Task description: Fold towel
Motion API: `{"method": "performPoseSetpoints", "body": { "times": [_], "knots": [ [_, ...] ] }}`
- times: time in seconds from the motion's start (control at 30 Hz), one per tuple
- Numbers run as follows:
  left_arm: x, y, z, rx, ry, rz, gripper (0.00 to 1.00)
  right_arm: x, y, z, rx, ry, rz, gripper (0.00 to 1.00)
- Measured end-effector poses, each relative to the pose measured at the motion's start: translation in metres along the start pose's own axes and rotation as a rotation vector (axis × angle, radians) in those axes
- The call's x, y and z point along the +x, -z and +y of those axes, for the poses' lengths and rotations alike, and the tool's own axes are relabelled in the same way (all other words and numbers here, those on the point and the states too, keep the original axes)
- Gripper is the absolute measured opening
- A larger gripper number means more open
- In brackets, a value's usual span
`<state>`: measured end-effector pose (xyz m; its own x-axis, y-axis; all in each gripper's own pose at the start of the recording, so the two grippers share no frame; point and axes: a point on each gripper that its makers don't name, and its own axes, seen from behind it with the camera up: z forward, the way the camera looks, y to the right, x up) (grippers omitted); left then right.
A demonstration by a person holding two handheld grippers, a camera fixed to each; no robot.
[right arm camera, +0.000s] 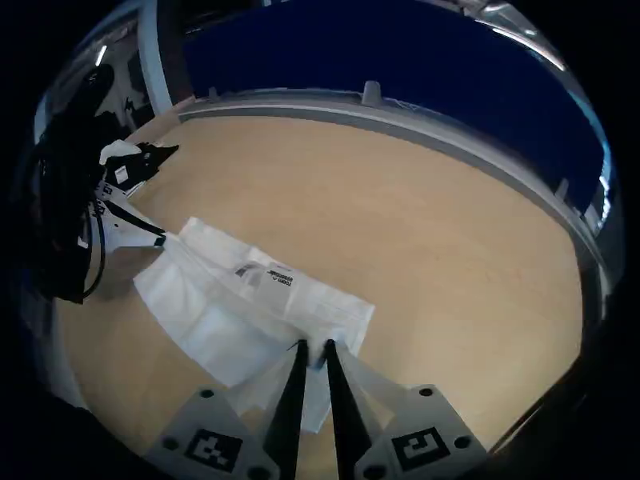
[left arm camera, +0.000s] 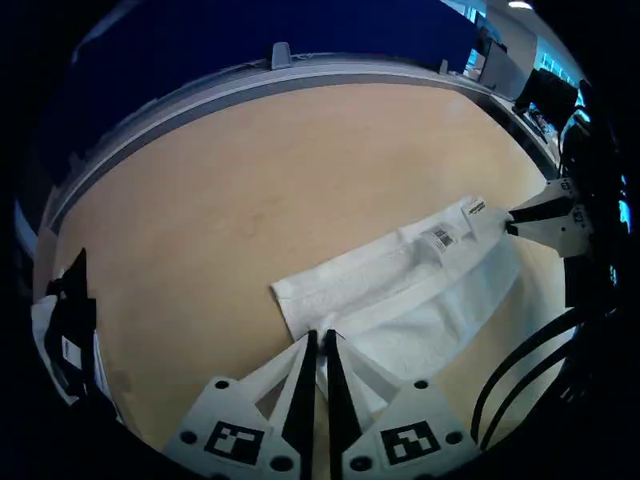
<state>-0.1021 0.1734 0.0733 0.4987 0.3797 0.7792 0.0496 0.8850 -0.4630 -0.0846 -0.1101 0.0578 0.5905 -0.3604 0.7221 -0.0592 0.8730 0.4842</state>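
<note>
left tongs [left arm camera: 319, 336] nearly closed, pinching one end of the towel [left arm camera: 416, 280] | right tongs [right arm camera: 314, 346] nearly closed, pinching the opposite end | towel white, stretched between both tongs, low over the wooden tabletop [left arm camera: 280, 160], labels facing up

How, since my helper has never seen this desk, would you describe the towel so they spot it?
Find the pale wooden table by the blue partition. Across it lies the towel, a long white cloth. Unlike the black-and-white item at the table's edge, it bears label tags, and the left gripper and right gripper pinch its ends.
</note>
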Motion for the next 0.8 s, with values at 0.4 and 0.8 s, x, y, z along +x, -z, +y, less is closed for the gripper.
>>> {"method": "performPoseSetpoints", "body": {
  "times": [0.4, 0.8],
  "knots": [
    [0.006, -0.006, -0.015, 0.049, 0.006, 0.001, 0.45, 0.002, -0.011, 0.018, -0.085, -0.019, 0.014, 0.4],
    [0.01, -0.003, -0.031, 0.072, 0.053, 0.015, 0.84, 0.005, -0.011, 0.013, -0.074, 0.056, 0.039, 0.88]
  ]
}}
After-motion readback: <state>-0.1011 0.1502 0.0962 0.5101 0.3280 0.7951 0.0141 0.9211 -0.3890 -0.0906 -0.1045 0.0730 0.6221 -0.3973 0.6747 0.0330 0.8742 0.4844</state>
